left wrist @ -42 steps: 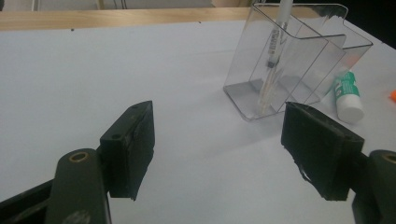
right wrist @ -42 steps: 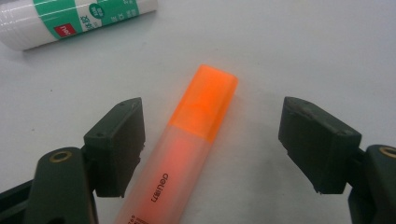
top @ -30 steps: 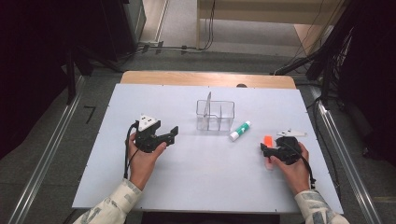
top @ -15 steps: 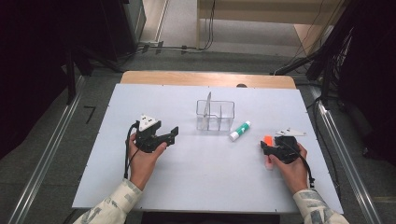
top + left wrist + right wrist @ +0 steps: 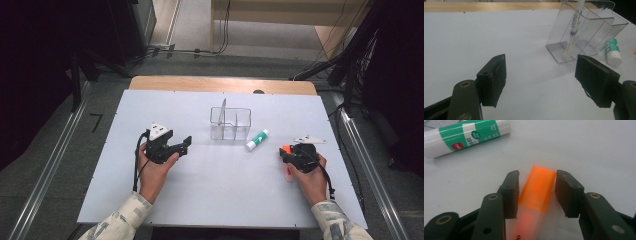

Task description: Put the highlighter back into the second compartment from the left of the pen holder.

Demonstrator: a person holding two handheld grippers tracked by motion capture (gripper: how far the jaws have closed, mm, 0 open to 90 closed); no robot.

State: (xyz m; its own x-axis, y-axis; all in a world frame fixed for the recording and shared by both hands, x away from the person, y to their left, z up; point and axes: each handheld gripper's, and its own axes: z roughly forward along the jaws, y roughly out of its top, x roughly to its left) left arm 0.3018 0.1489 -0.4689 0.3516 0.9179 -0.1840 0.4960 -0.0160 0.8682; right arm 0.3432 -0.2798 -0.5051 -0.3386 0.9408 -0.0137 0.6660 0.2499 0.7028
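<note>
One white table (image 5: 200,200) carries everything, with a strip of wooden edge (image 5: 222,84) along its far side. On it stands one clear plastic organizer (image 5: 230,123) with divided compartments, near the middle toward the far edge; one pen (image 5: 574,30) stands tilted in one compartment. Just to the organizer's right lies one glue stick (image 5: 256,140), green-labelled with a white cap, flat on the table and apart from the organizer.

Two grippers are in play, one per hand. The left gripper (image 5: 182,145) sits left of centre, held level in the person's left hand (image 5: 152,167), jaws pointing right toward the organizer; in the left gripper view its jaws stand wide apart with only bare table between them. The right gripper (image 5: 537,192) is at the table's right side, gripped by the right hand (image 5: 307,177) and pointing away from the person.

The smallest item is one orange highlighter (image 5: 536,192), lying flat on the table near the right edge, right of the glue stick and well apart from it. Its orange cap end lies between the right gripper's jaws, which have just been closing; the left jaw is at or against the cap, while a narrow gap shows on the right, so the pads do not yet clamp it.
</note>
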